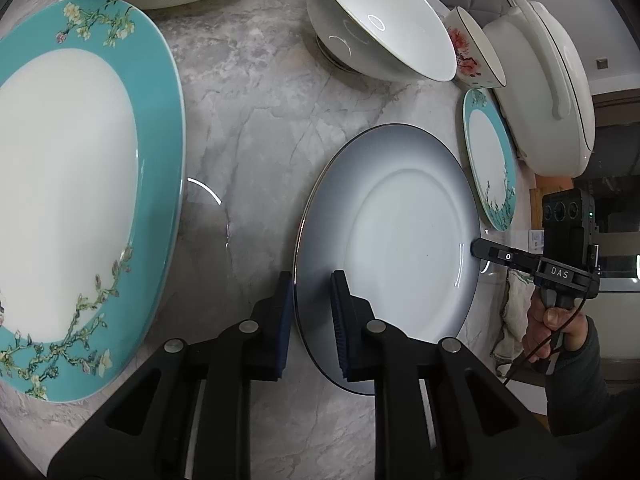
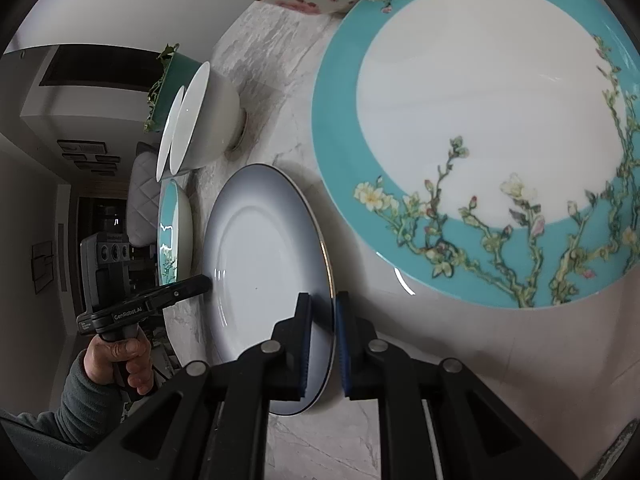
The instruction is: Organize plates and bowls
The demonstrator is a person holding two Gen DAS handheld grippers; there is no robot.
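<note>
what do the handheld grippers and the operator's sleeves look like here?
Both are black plastic: the left gripper and right gripper have angular linkage arms with silver pivot pins and dark blue ribbed pads. Each has a pistol handle and a boxy three-lens camera block on top. White "DAS" lettering marks the right one, "GenRobot.AI" the left. A thin dark cable trails from the right one. Sleeves are grey fleece.

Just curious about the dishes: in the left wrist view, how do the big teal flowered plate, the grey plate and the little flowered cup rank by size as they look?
1. Big teal flowered plate, though it is nearest.
2. Grey plate.
3. Little flowered cup, farthest.
</note>
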